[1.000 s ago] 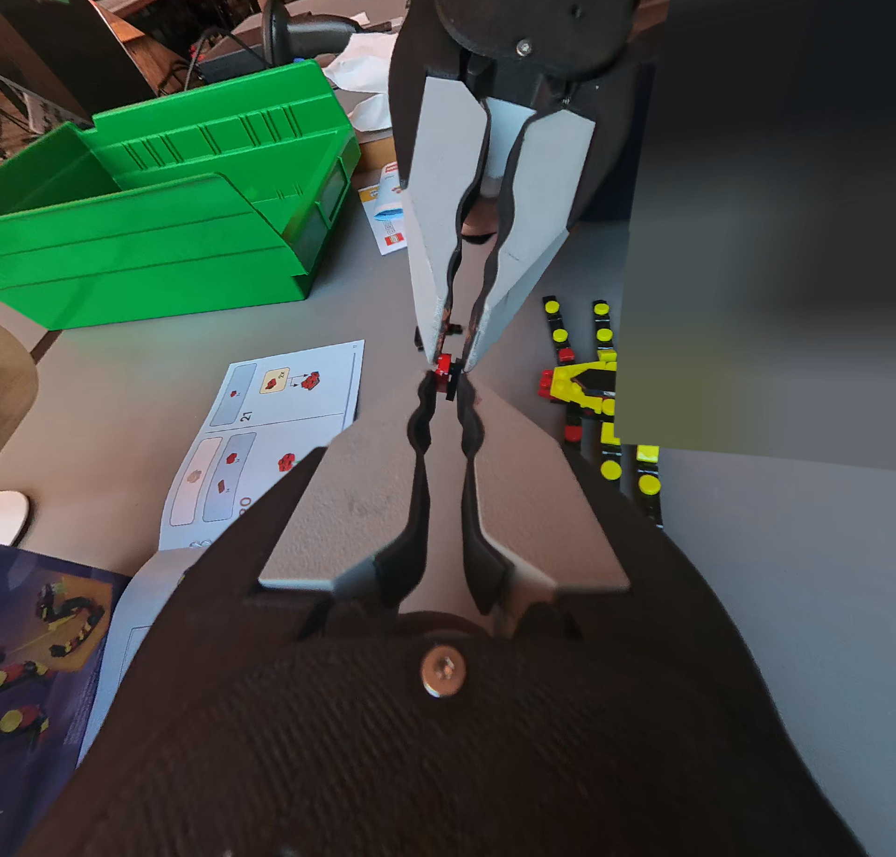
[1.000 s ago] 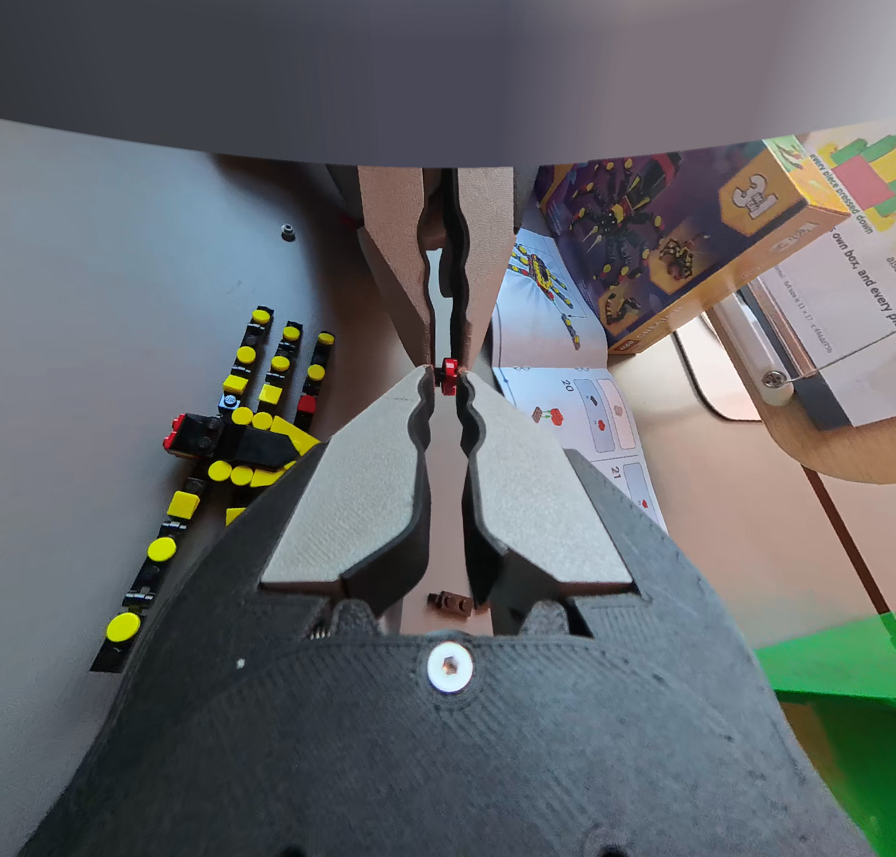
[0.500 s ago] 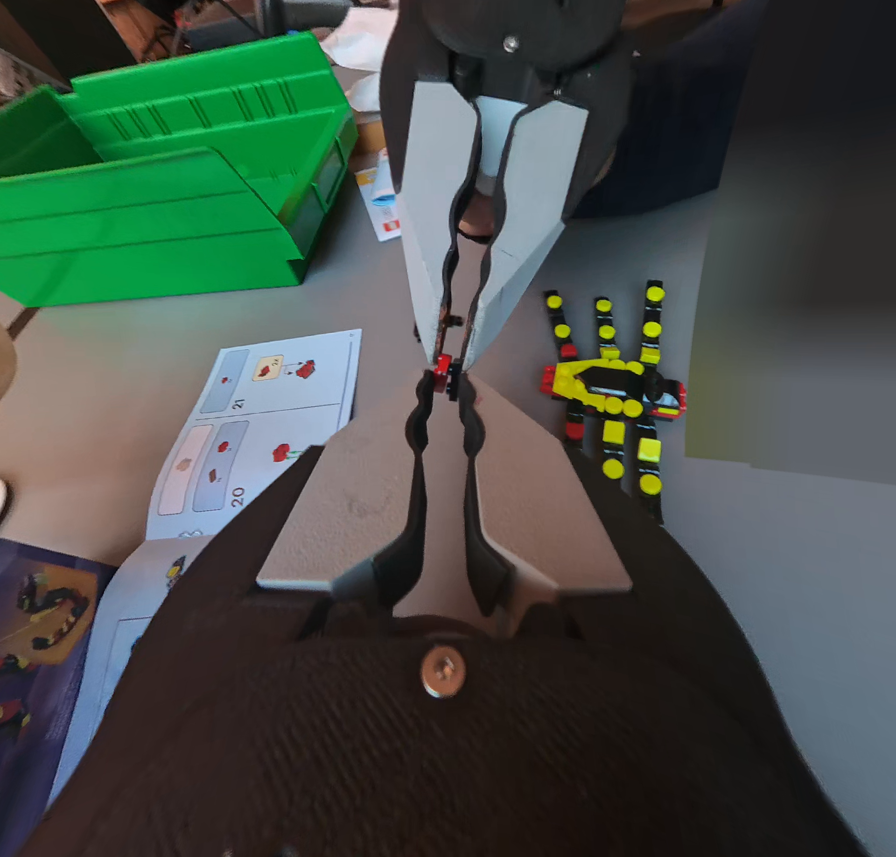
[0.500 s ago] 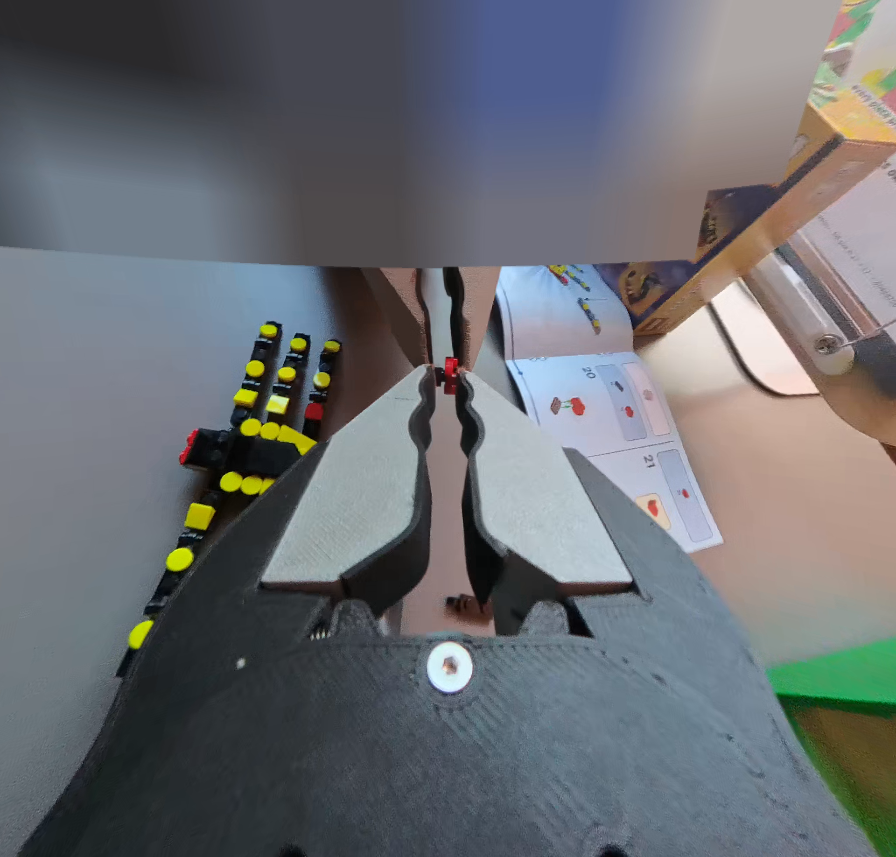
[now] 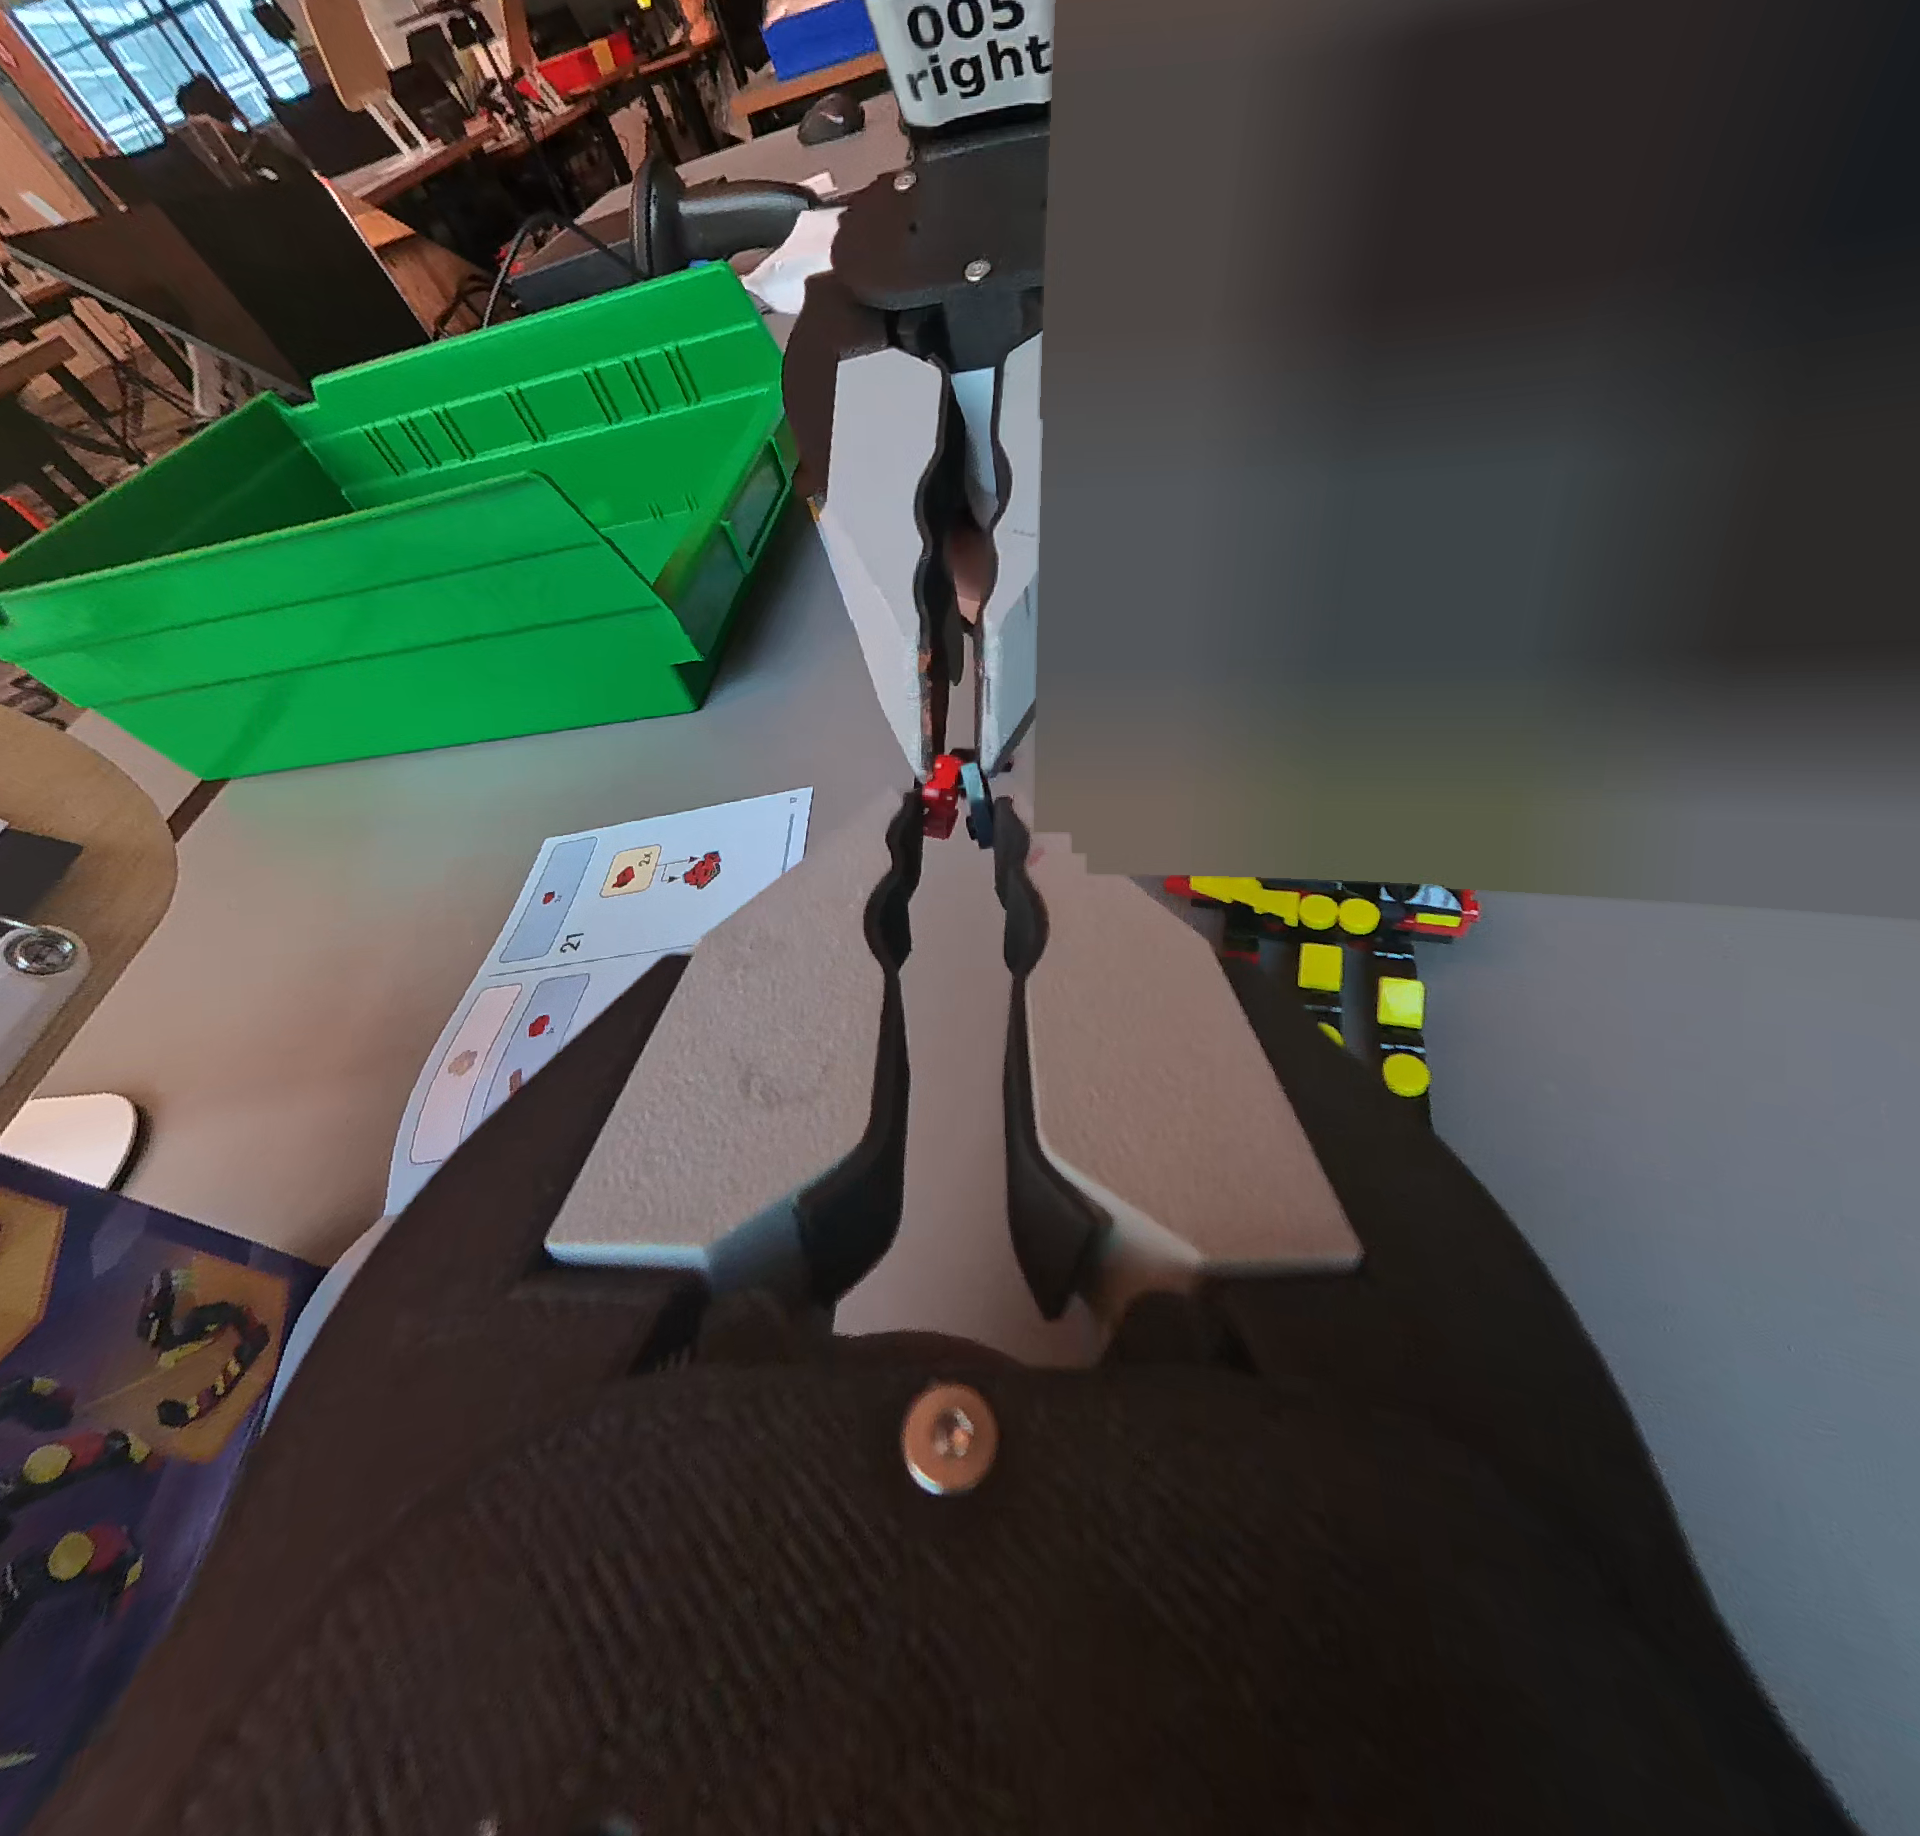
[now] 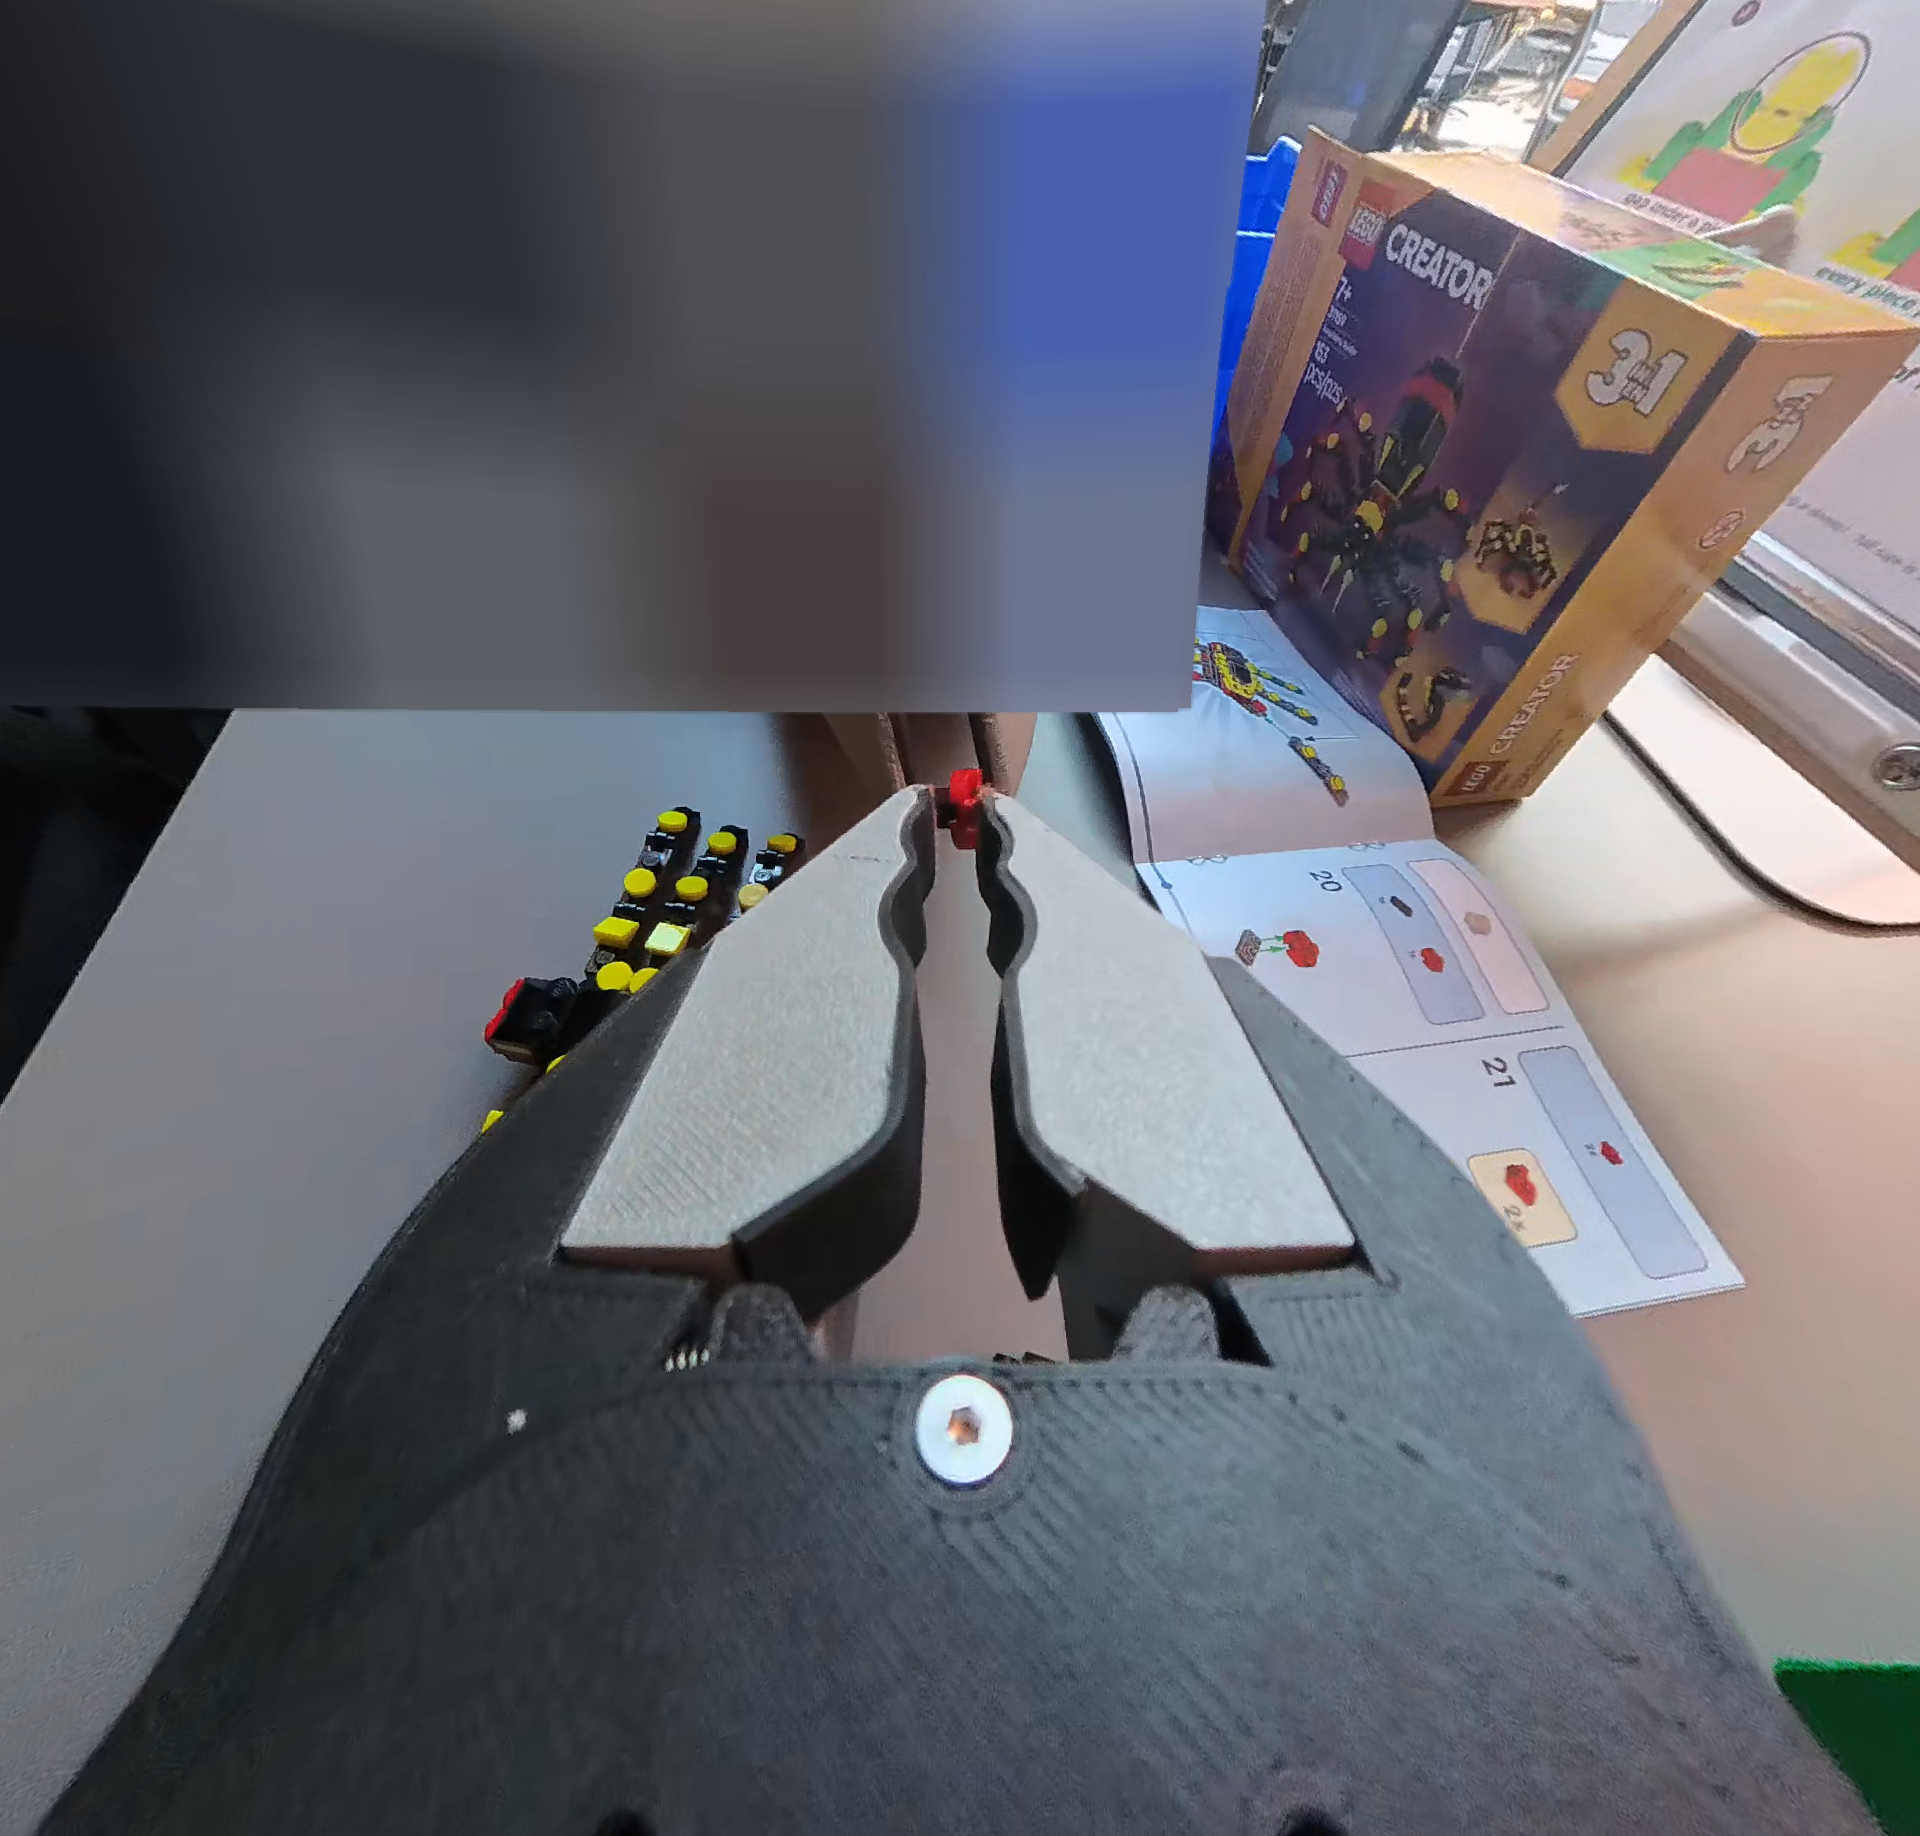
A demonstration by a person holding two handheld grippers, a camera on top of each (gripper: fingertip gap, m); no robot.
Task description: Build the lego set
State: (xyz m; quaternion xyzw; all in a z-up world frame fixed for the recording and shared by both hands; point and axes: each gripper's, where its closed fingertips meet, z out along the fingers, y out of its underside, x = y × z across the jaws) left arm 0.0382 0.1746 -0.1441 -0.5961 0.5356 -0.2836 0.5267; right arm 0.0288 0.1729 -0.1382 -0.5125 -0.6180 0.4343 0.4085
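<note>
At frame centre, the left tool [image 5: 953, 810] and right tool [image 6: 954, 812] met tip to tip, both nearly closed on one small red piece [image 5: 943, 795]. The half-built yellow-and-black model [image 6: 665, 929] lay on the counter [image 6: 312, 955], left of centre in the right wrist view, with the instruction booklet [image 6: 1444, 1059] lower right.

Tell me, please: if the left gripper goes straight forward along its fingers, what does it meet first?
Most likely the right gripper. It points back at the left gripper tip to tip, with the small red piece pinched between them, so the way is blocked at once.

Left tongs [image 5: 956, 812] nearly closed, tip to tip with closed right tongs [image 6: 957, 807]
</note>
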